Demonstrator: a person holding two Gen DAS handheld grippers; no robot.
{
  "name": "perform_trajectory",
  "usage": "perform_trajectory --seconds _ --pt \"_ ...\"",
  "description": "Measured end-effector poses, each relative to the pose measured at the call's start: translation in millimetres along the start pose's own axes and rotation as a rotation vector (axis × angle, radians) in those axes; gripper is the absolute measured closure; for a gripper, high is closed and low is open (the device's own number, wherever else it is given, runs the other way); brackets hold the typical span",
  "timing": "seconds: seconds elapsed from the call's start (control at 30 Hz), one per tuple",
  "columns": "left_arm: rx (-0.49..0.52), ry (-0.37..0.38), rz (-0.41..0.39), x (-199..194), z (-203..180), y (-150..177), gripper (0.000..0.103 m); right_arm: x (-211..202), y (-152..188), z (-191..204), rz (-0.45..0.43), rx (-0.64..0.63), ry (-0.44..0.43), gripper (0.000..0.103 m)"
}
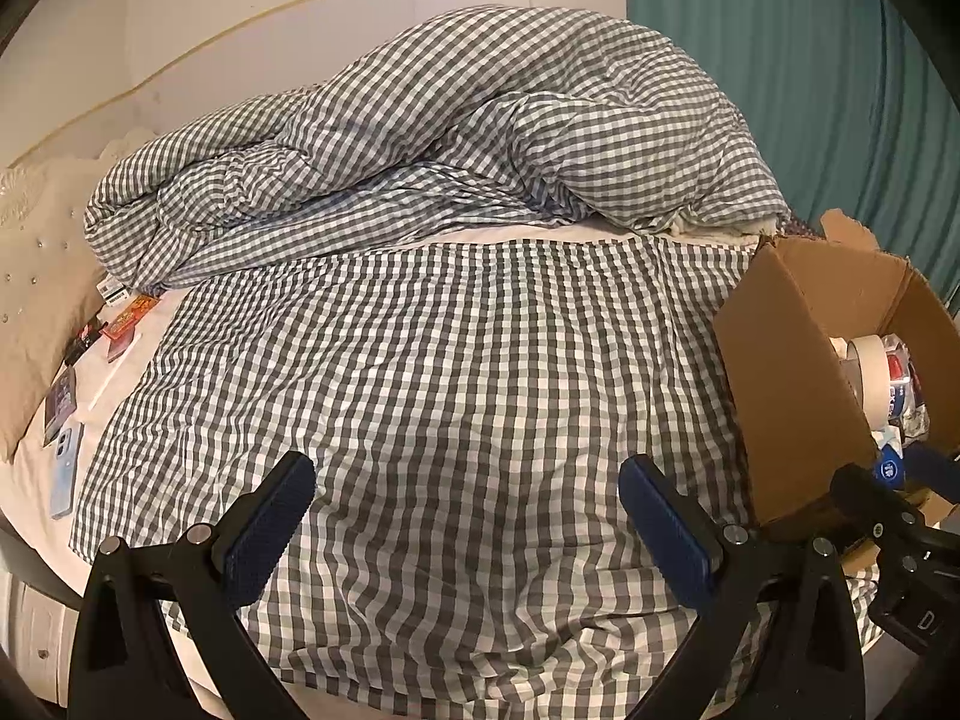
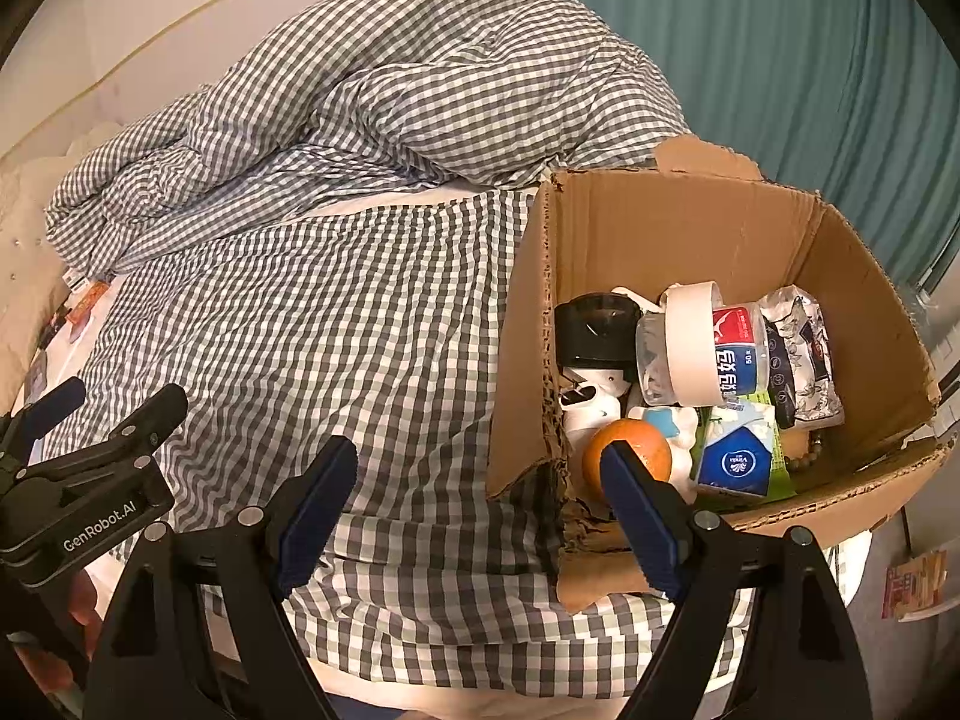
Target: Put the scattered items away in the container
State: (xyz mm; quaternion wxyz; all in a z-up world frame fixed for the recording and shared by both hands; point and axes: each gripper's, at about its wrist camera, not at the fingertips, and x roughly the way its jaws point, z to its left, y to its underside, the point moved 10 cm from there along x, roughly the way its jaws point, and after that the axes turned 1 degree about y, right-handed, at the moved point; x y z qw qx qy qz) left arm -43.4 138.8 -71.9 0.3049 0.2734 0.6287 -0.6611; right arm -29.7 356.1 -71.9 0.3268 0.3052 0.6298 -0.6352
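Over the checked bedspread [image 1: 420, 390] both my claws hang with nothing in them: the left claw [image 1: 465, 516] has its pads wide apart above bare cloth, and the right claw [image 2: 477, 501] stands just as wide, its right pad at the near rim of the cardboard box [image 2: 840, 276]. That box sits on the right side of the bed and already holds an orange [image 2: 627, 453], a roll of tape [image 2: 693, 345], a tissue pack [image 2: 735, 459], a black jar [image 2: 594, 327] and a foil packet [image 2: 801, 354]. I judge the tidying nearly done, between one drop and the next fetch. What remains lies far off at the left edge of the bed, beside the pillow [image 1: 36, 300]: a blue phone [image 1: 65, 468], a dark card [image 1: 63, 402] and some small red packets [image 1: 129, 321]. My left claw must travel left to reach them and pinch flat things off soft sheet. A rumpled checked duvet [image 1: 450, 138] is heaped at the far end; a teal curtain [image 1: 798, 72] hangs on the right.
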Motion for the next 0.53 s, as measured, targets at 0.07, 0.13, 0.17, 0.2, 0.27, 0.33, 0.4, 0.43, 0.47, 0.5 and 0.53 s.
perform_trajectory --seconds 0.07,0.13,0.17,0.2,0.27,0.33,0.4,0.43,0.47,0.5,0.53 --pt "0.001 0.008 -0.002 -0.2 -0.3 0.3 0.000 0.6 0.0 0.0 0.002 -0.002 0.000 0.020" --pt "-0.004 0.014 -0.017 -2.3 -0.6 -0.9 0.000 2.2 1.0 0.2 0.007 0.000 0.003 0.020" --pt "-0.002 0.013 -0.029 -3.8 -1.0 -1.6 0.000 2.9 1.2 0.0 0.010 0.000 0.004 0.020" --pt "0.001 0.008 -0.035 -4.7 -1.5 -1.8 0.000 4.0 1.8 -0.5 0.014 0.001 0.007 0.020" --pt "0.006 0.000 -0.031 -4.5 -2.0 0.0 0.000 5.0 3.0 -1.3 0.017 0.004 0.008 0.020" --pt "-0.001 -0.005 -0.030 -3.8 -1.9 1.3 0.000 5.8 4.4 -1.2 0.020 0.006 0.005 0.020" --pt "0.001 -0.008 -0.031 -3.6 -2.7 2.2 0.000 6.8 5.4 -2.5 0.024 0.007 0.008 0.020" --pt "-0.001 -0.003 -0.025 -3.1 -3.1 2.6 0.000 7.4 6.0 -3.1 0.027 0.006 0.007 0.020" --pt "-0.003 0.001 -0.026 -3.5 -3.3 3.2 0.000 7.5 6.3 -3.6 0.027 0.006 0.006 0.020" --pt "-0.004 0.001 -0.037 -4.5 -3.3 1.8 0.000 7.3 6.4 -3.9 0.027 0.007 0.006 0.020" --pt "-0.002 0.002 -0.046 -5.3 -3.5 0.7 0.000 7.5 6.8 -4.6 0.028 0.008 0.005 0.020"
